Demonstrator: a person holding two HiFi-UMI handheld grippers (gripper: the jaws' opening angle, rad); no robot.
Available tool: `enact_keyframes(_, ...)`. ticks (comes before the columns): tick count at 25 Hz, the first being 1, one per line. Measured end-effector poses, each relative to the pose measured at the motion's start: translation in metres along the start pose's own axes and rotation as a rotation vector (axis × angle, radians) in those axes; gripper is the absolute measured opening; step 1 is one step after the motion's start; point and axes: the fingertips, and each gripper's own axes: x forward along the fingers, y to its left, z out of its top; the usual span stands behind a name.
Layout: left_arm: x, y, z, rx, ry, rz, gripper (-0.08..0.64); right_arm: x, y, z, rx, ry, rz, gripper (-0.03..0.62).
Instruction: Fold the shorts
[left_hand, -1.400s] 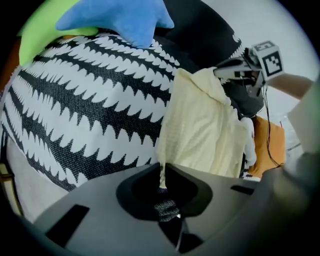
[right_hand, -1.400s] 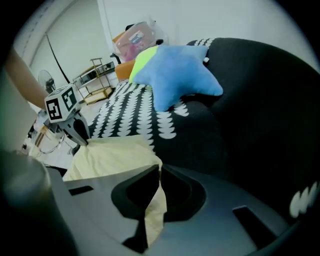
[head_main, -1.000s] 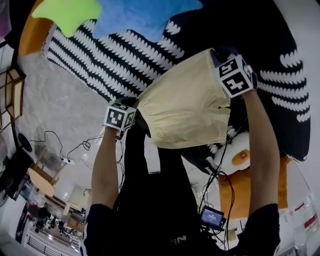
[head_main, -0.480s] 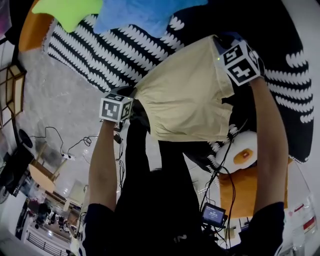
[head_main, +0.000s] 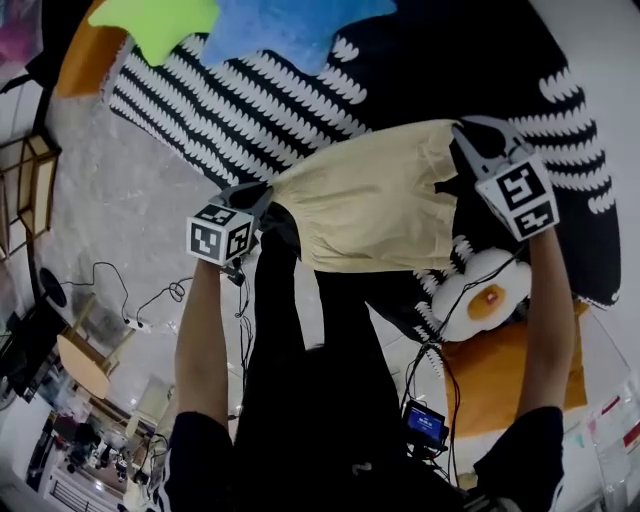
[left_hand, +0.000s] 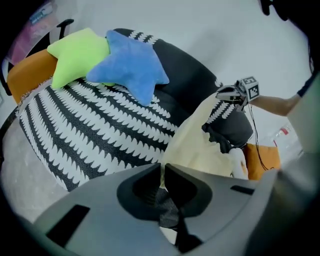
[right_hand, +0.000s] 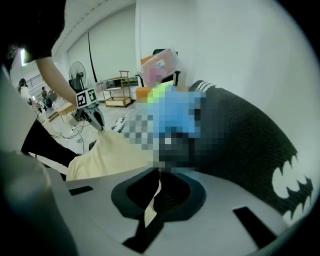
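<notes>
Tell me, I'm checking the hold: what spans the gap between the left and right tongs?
The pale yellow fabric shorts stretch between the left tongs and right tongs, each shut on the cloth; the head view shows it.

Cream shorts (head_main: 375, 205) — spread between left gripper (head_main: 266, 192), right gripper (head_main: 460, 132)

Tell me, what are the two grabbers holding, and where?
Both pinch the cream shorts: the left gripper one upper corner, the right gripper the other, with the cloth hanging stretched between them.
</notes>
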Motion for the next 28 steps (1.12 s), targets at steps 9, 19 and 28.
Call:
enact_keyframes(9,-0.044,-0.067,-0.047,0.120,-0.023,-0.118,0.029,-0.098,0.102,-0.027,-0.047,0.041,-0.014,0.026)
enact_keyframes(19,-0.061,-0.157,-0.122,0.386,0.041,-0.195,0.029,-0.189,0.228,-0.132,-0.201,0.296,-0.044,0.026)
enact_keyframes(28,0.023,-0.156,-0.213,0.482,0.161,-0.136,0.029,-0.112,0.312,-0.291,-0.424,0.627,0.105,0.026)
